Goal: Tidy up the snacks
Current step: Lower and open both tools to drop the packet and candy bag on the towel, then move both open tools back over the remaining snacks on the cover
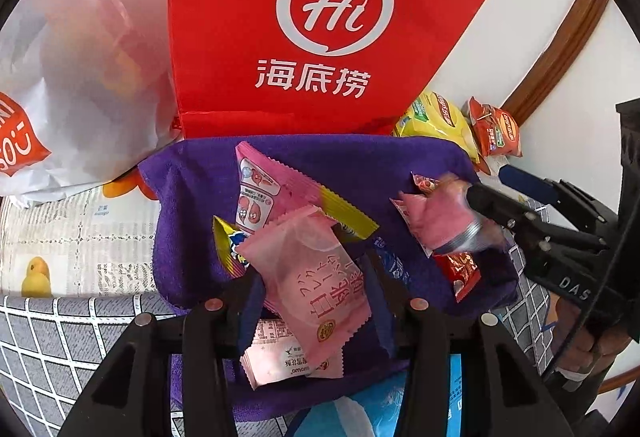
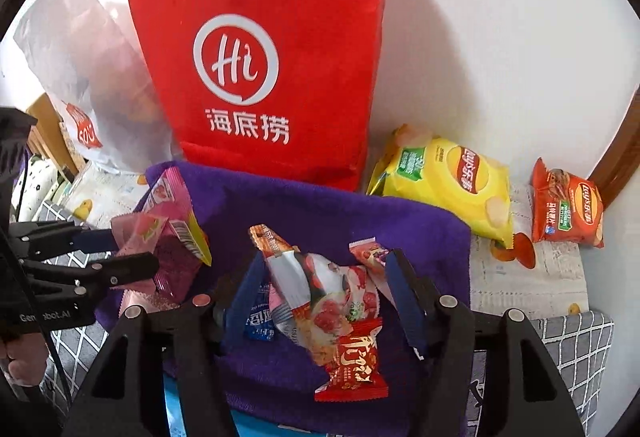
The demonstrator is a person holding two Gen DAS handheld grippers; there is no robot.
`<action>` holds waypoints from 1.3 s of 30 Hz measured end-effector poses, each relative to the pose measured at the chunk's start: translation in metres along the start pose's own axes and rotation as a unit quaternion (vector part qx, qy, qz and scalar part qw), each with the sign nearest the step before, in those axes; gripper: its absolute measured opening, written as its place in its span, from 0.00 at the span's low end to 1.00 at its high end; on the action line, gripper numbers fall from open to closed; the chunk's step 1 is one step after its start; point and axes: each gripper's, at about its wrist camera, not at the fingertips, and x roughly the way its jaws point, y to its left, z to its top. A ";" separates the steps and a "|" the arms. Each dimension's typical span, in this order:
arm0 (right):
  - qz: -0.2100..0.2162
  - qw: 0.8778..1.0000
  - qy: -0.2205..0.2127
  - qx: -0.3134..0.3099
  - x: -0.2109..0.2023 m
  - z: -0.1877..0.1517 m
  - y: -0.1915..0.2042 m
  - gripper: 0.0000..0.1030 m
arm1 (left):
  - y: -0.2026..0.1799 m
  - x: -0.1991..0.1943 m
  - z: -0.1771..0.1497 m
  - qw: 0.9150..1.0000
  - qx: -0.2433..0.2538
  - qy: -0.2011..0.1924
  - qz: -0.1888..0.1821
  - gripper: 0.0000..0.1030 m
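Purple towel (image 1: 192, 197), centre frame, holding the snacks | we're pinching the pale pink packet (image 1: 316, 277) in our left gripper (image 1: 316, 301), jaws nearly closed | right gripper (image 2: 320, 277) half open around a strawberry packet (image 2: 320, 293), grip unclear | next: red bag (image 2: 256, 37), probably

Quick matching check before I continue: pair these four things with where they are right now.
1. pale pink packet
2. yellow chip bag
3. red paper bag
4. orange chip bag

a. standing behind the purple towel
b. far right, near the wood trim
c. between the left gripper fingers
d. right of the red bag, against the wall

Pairs: 1-c, 2-d, 3-a, 4-b
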 end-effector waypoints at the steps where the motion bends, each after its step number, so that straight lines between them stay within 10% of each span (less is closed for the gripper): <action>1: -0.001 1.000 -0.002 0.001 -0.002 0.000 -0.001 0.61 | 0.000 0.000 0.000 1.000 -0.001 0.002 -0.003 0.45; 9: -0.004 1.000 -0.022 0.018 -0.018 0.003 -0.008 0.61 | -0.008 -0.012 0.001 1.000 0.007 -0.012 -0.012 0.65; 39: -0.037 0.994 -0.017 0.099 -0.136 -0.063 -0.014 0.75 | -0.077 -0.123 -0.033 0.994 0.074 -0.081 -0.008 0.75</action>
